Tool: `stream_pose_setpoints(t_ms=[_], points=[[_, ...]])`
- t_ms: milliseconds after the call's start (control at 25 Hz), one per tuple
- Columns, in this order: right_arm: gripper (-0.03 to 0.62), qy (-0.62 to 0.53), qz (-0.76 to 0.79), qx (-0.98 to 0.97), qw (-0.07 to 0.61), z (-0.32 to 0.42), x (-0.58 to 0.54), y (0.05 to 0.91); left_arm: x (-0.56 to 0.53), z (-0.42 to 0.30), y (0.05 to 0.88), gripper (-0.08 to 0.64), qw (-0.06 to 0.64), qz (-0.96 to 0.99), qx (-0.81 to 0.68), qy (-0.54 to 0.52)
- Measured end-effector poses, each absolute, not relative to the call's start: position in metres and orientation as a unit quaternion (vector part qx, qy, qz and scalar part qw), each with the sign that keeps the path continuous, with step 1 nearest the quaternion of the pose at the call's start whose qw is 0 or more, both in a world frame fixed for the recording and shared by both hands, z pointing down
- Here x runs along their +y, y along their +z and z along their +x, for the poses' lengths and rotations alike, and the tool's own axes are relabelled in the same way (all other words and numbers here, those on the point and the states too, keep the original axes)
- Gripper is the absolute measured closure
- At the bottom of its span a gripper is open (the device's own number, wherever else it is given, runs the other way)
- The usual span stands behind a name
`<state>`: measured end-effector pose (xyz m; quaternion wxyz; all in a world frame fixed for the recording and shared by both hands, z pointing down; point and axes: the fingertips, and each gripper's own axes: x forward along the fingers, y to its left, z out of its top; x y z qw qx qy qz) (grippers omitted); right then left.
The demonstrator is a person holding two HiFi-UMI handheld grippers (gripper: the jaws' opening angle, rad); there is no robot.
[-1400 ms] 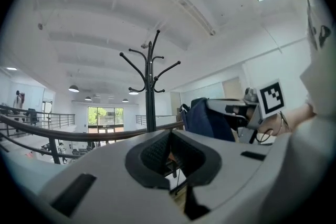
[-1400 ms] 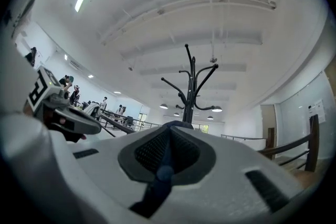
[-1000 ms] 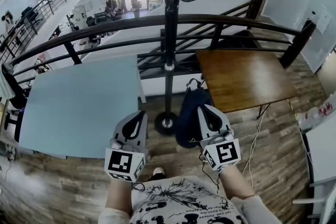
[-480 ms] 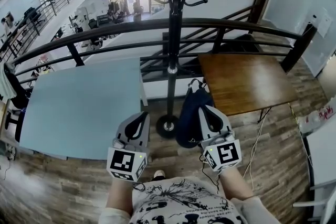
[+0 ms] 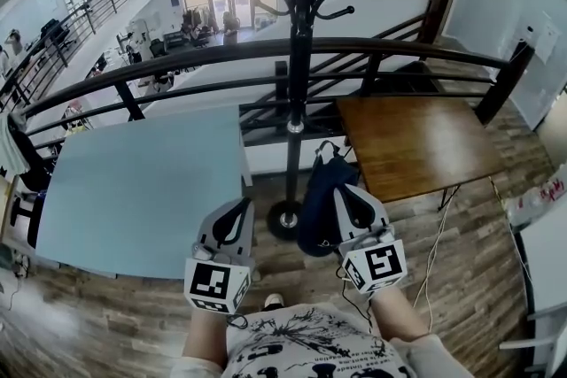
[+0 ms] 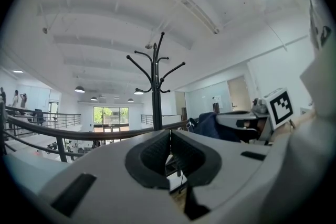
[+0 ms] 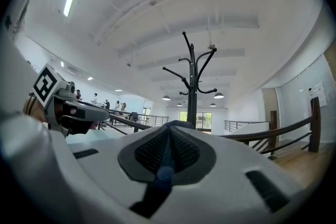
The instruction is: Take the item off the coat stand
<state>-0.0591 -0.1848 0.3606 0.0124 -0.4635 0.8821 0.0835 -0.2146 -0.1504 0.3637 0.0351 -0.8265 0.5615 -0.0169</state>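
The black coat stand (image 5: 298, 57) rises in front of me, its hooks bare, and its round base (image 5: 283, 219) sits on the wood floor. A dark blue bag (image 5: 321, 195) hangs just right of the pole, off the hooks. My right gripper (image 5: 347, 189) is shut on the bag's blue strap (image 7: 164, 171), which shows between its jaws. My left gripper (image 5: 238, 204) is shut with nothing in it, left of the base. The left gripper view shows the stand (image 6: 156, 86), the bag (image 6: 209, 126) and my left gripper (image 6: 169, 135). The right gripper view has the stand (image 7: 192, 86) beyond my right gripper (image 7: 169, 131).
A light blue table (image 5: 133, 181) stands left of the stand and a brown wooden table (image 5: 416, 137) right of it. A dark curved railing (image 5: 177, 66) runs behind both. A white cable (image 5: 438, 235) trails over the floor at right.
Both grippers have sunk a little lower in the head view and the stand's hooks show more fully. The bag stays in the right gripper.
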Motion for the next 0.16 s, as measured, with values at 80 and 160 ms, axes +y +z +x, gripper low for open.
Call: stream_pose_setpoints(t_ms=[80, 160], points=[[0.584, 0.083, -0.463, 0.882, 0.013, -0.0623, -0.1884, 0.3604, -0.1536, -0.2174, 0.3627, 0.555, 0.037, -0.826, 0.562, -0.017], [0.584, 0.083, -0.463, 0.882, 0.013, -0.0656, -0.1918, 0.3607, -0.1569, -0.2207, 0.3628, 0.555, 0.038, -0.825, 0.563, -0.018]])
